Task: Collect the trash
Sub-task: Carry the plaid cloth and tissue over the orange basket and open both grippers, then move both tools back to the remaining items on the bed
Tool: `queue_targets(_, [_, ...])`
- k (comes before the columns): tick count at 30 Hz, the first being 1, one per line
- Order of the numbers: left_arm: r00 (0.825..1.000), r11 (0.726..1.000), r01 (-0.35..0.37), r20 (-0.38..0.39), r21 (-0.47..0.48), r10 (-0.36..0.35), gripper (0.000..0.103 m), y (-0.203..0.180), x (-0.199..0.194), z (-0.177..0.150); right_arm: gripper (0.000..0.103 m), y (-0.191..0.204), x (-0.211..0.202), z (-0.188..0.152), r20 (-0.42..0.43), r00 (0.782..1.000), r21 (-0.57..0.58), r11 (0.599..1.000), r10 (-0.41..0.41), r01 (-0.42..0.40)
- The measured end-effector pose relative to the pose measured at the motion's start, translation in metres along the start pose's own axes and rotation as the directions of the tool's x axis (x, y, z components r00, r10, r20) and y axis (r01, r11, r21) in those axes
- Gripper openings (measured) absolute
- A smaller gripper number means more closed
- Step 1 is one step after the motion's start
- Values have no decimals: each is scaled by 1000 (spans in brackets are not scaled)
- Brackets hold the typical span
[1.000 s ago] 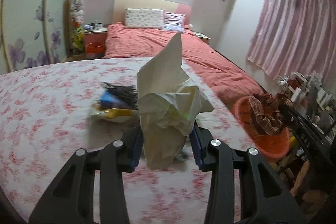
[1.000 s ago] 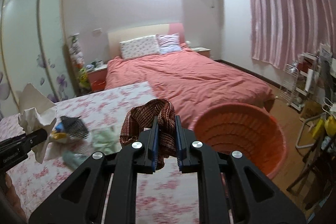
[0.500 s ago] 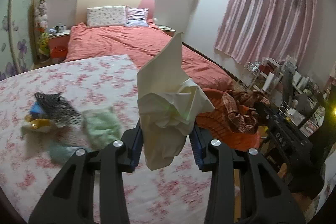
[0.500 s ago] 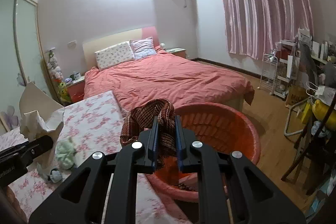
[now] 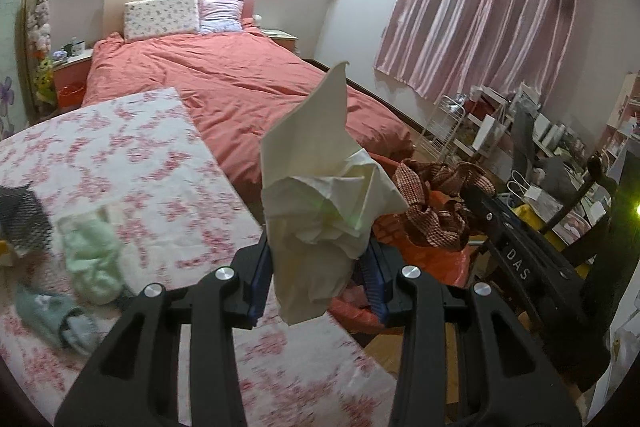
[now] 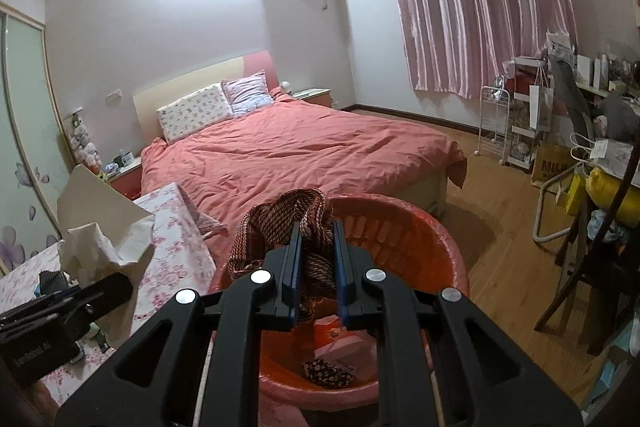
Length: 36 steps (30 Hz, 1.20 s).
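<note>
Left wrist view: left gripper clamps a crumpled cream paper wad between its blue pads, the creased peak standing above the fingers, over the edge of the pink floral sheet where soft green cloths lie. Right wrist view: right gripper pinches a brown woven cloth, bunched and ribbed, above the round orange plastic basin; the paper wad shows at left.

The crumpled cream paper sheet looks matt; the brown woven cloth is rough; the round orange plastic basin is smooth and glossy.
</note>
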State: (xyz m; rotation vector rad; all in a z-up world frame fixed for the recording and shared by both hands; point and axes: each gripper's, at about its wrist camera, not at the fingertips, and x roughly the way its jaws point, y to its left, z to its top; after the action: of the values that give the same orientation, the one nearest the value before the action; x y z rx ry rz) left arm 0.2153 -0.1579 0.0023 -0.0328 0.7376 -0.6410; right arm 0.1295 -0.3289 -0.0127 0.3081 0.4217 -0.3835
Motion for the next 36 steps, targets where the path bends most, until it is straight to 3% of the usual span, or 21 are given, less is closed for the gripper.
queue_targets(13, [997, 999, 8, -78, 32, -6, 43, -24, 62, 5, 17, -24, 24, 2, -36, 999, 87, 996, 30, -27])
queue_targets(17, [993, 1000, -18, -119, 26, 20, 58, -21, 82, 2, 36, -30, 29, -2, -53, 997, 114, 993, 48, -42])
queue_targets(20, [990, 999, -36, -138, 20, 38, 61, -14, 86, -2, 45, -33, 28, -5, -60, 998, 121, 992, 36, -29])
queue_targets(28, [988, 996, -94, -125, 5, 94, 67, 8, 64, -9, 55, -28, 17, -5, -64, 998, 99, 995, -5, 11])
queue_targets(36, [980, 983, -181, -93, -19, 178, 69, 40, 18, -20, 56, -3, 6, -1, -68, 997, 50, 998, 43, -39])
